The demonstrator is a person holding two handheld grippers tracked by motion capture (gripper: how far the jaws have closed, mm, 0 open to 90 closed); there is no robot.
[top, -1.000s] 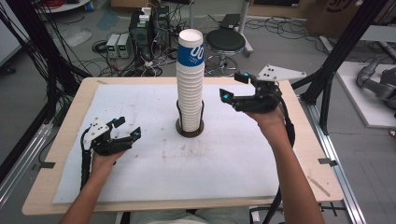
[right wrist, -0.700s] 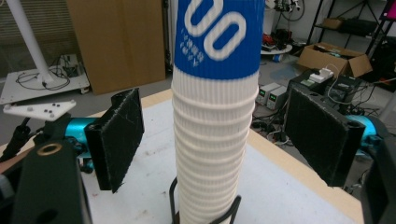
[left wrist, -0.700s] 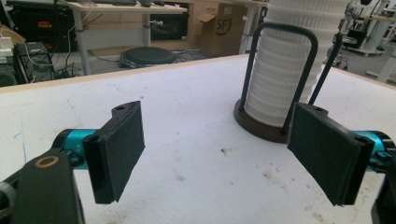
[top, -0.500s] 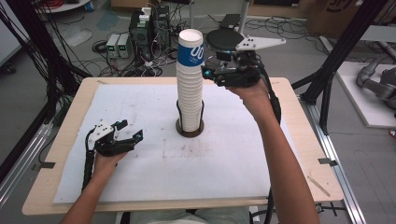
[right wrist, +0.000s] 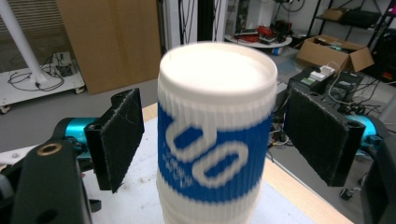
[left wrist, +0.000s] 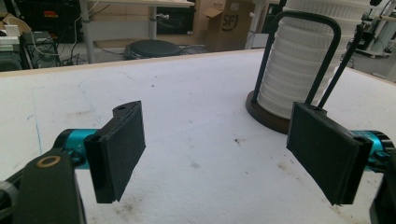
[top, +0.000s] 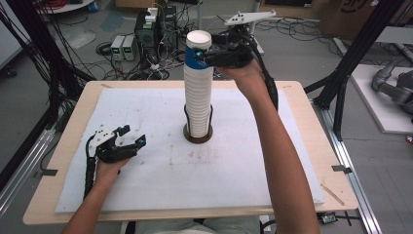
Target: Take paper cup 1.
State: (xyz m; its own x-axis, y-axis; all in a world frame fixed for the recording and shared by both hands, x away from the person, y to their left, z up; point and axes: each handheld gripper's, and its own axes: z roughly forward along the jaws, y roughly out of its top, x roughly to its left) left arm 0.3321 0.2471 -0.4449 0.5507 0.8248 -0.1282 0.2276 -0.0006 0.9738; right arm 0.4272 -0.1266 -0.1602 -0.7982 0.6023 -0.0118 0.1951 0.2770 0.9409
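Stack base (top: pixel 197 132) behind holder bars (top cup (right wrist: pixel 215 135) blurred).

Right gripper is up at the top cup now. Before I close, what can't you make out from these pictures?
- Top cup: blurred in the right gripper view; its print is unreadable.
- Stack of cups: top cut off by the left gripper view's upper edge.
- Right gripper: in the high view the cup hides one jaw, so contact there is unclear.
- Cup count: ribs too fine.

The cup stack (top: pixel 198 87) stands in a holder (top: pixel 197 134) at the table's (top: pixel 302 126) middle.
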